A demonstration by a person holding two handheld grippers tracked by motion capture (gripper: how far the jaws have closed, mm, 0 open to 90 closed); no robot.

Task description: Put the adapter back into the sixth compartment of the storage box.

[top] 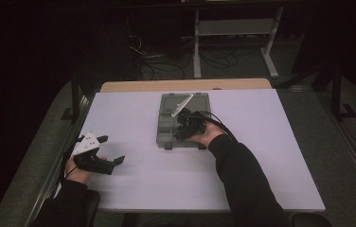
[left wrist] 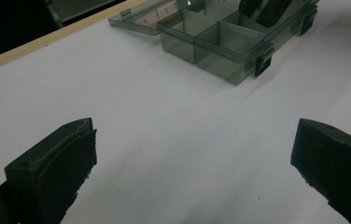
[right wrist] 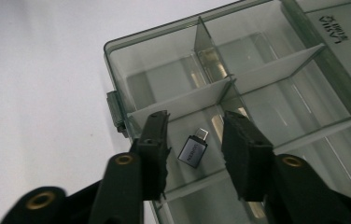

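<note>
Over the near-left compartment of the smoky clear organizer box [right wrist: 276, 70], the right gripper [right wrist: 194, 140] is hanging with jaws parted narrowly, pads not pressing anything. Between those jaws a small grey USB adapter [right wrist: 193, 149] is lying loose on the compartment floor, plug end pointing away from the camera, touching neither pad. From the high view the right gripper [top: 184, 126] is sitting above the box [top: 166, 124] at mid-table, lid folded open toward the far edge. Off at the near left corner of the white table [top: 271, 156], the left gripper [top: 111, 150] is resting well apart from the box, jaws spread wide, nothing between them; its own camera is looking across bare tabletop [left wrist: 173, 135] at the box [left wrist: 220, 46].
</note>
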